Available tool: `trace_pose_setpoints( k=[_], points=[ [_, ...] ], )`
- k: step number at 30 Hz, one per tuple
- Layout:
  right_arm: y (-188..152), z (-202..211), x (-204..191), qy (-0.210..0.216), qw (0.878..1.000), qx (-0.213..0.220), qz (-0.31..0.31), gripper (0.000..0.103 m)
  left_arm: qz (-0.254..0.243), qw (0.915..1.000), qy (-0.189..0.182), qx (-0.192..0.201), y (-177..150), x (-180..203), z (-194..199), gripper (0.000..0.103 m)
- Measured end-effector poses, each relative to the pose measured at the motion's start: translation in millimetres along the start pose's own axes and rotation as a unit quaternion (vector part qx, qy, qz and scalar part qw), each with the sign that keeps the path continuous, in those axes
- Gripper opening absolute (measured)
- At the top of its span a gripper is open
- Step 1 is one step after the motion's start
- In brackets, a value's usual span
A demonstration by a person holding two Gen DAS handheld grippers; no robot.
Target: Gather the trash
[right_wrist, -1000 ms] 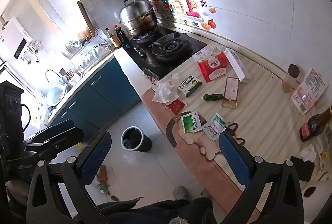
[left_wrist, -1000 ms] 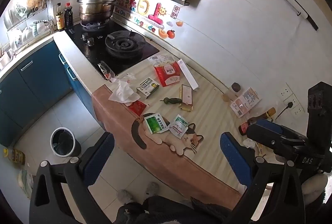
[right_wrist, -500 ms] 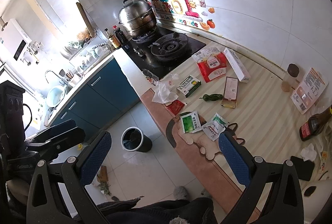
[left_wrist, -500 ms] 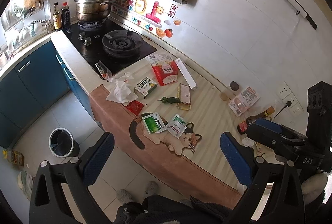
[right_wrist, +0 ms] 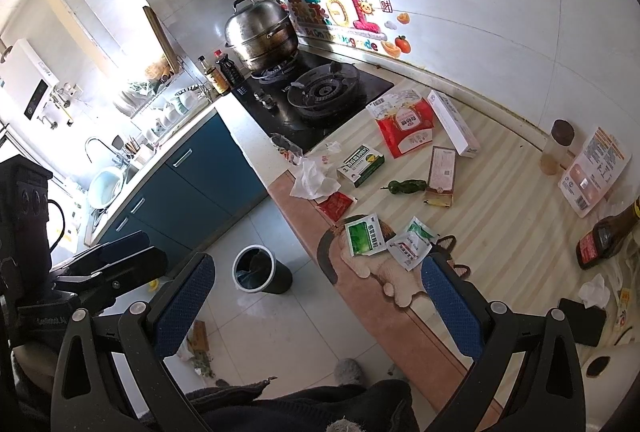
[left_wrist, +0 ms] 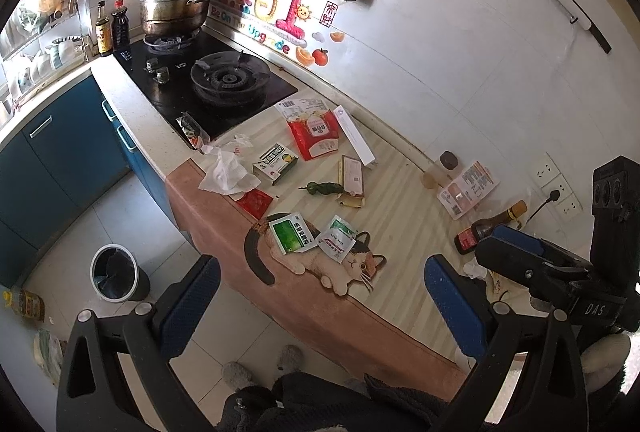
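Litter is scattered over the striped cloth-covered tabletop (left_wrist: 404,200): a crumpled white tissue (left_wrist: 228,176), a small red sachet (left_wrist: 254,202), a green-and-white foil packet (left_wrist: 290,232) touching a red-and-white packet (left_wrist: 338,238), a green-and-white medicine box (left_wrist: 276,164), a large red plastic bag (left_wrist: 316,134), a long white carton (left_wrist: 354,134), a flat brown box (left_wrist: 352,180) and a dark green pepper (left_wrist: 326,188) beside it. All of it lies ahead of both tools and well apart from their fingers.

The left tool (left_wrist: 320,308) hangs above the tabletop's near edge, jaws apart and empty. The right tool (right_wrist: 318,308) is likewise spread wide, holding nothing, with the two packets (right_wrist: 366,234) just ahead of its right finger.

The round white-rimmed waste bin (right_wrist: 256,270) stands on the tiled floor ahead of the right tool's left finger, and left of the left tool. Only the right view shows the sink and a black phone (right_wrist: 582,320); only the left shows wall sockets (left_wrist: 558,188). Wall stickers read "Be On The Upgrade".
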State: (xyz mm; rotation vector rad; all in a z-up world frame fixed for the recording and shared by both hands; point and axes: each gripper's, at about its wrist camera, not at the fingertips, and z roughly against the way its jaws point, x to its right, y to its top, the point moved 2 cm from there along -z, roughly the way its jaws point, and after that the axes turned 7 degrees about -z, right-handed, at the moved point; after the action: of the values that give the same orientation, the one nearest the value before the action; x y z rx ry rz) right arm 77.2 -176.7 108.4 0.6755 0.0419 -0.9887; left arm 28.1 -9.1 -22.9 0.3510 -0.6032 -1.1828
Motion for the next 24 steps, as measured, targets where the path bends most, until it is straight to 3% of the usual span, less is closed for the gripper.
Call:
trace_pose_setpoints(
  k=[24],
  points=[
    [-8.8,-18.6,4.5,0.001,1.0,-0.012,-0.001,0.103,0.0,1.0,-0.001,-0.007,-2.9,-1.2,-7.2,0.103]
  ],
)
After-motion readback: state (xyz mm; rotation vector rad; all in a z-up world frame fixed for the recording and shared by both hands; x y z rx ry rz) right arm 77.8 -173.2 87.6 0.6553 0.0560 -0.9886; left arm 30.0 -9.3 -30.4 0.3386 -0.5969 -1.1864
